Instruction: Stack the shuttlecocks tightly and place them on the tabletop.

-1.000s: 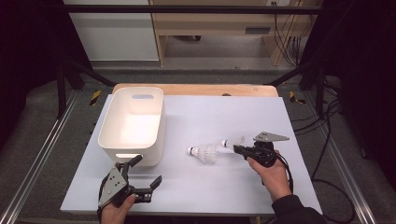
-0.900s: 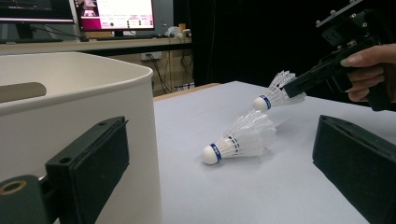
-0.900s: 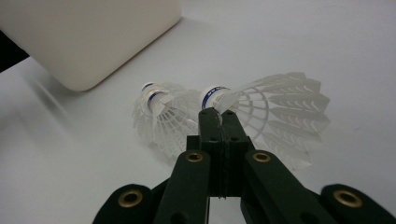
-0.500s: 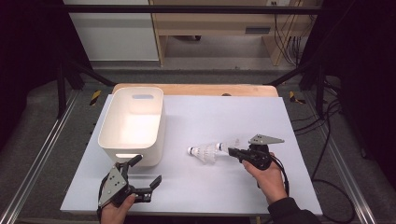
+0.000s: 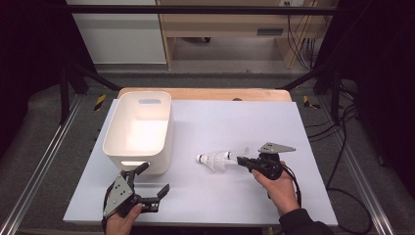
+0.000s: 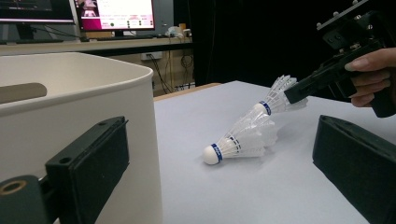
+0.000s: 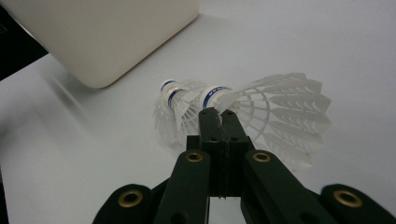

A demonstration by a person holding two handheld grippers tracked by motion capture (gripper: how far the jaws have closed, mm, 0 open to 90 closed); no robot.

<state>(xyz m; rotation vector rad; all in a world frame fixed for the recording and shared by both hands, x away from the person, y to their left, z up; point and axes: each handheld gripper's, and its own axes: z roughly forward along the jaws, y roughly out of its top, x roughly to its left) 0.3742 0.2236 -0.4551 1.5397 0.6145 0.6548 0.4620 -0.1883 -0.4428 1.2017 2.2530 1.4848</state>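
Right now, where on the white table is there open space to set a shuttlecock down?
The white table is bare beyond the shuttlecocks, from the white bin across to its right edge. The near strip between left tool and right tool is free too. It's crowded where the lying shuttlecock meets the gripped shuttlecock.

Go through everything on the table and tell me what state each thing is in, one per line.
White bin: upright, open-topped, looks empty.
Held shuttlecock: pinched by its feather skirt, lifted at a tilt.
Other shuttlecock: lying on its side on the table, untouched.
Right hand-held gripper: shut on the held shuttlecock.
Left hand-held gripper: open, holding nothing, beside the bin.
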